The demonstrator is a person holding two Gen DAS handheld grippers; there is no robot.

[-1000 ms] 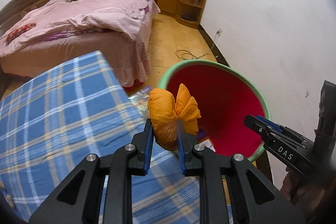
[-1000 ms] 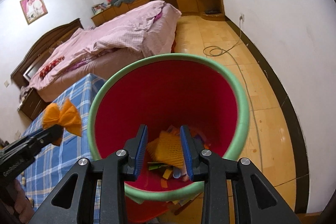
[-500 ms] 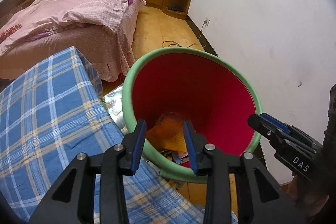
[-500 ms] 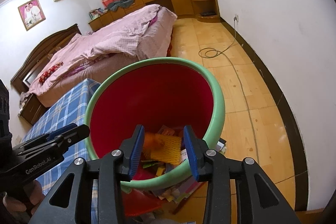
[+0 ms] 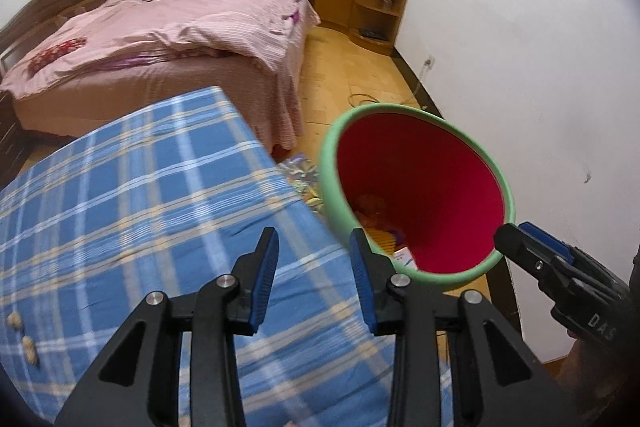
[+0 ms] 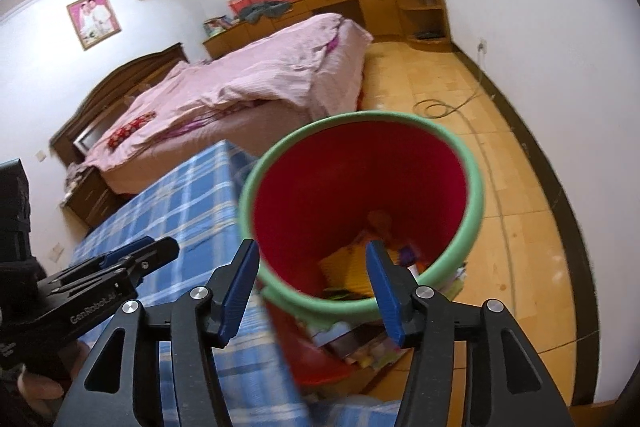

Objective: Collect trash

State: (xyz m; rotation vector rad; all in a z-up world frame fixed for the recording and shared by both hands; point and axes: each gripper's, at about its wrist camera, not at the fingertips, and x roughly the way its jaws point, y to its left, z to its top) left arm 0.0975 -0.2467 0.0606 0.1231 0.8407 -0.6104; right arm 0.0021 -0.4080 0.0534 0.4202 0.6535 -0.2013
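Observation:
A red trash bin with a green rim (image 5: 332, 151) (image 6: 476, 187) stands on the floor beside a table with a blue plaid cloth (image 5: 132, 195) (image 6: 192, 203). Orange and yellow trash (image 5: 372, 207) (image 6: 348, 267) lies in its bottom. My left gripper (image 5: 314, 275) is open and empty above the cloth's edge, just left of the bin; it also shows in the right wrist view (image 6: 144, 253). My right gripper (image 6: 312, 279) is open and empty above the bin's near rim; it also shows in the left wrist view (image 5: 528, 239). Two small pale scraps (image 5: 22, 335) lie on the cloth at the left.
A pink bed (image 5: 180, 39) (image 6: 260, 79) stands behind the table. Colourful papers (image 5: 302, 175) (image 6: 360, 343) lie on the wooden floor around the bin's base. A cable (image 6: 440, 107) lies coiled on the floor. A white wall (image 5: 540, 67) is close on the right.
My left gripper held an orange crumpled wrapper, carried it over the bin and let it go; it now lies in the bin. The left gripper has drawn back over the cloth. The right jaws opened wider.

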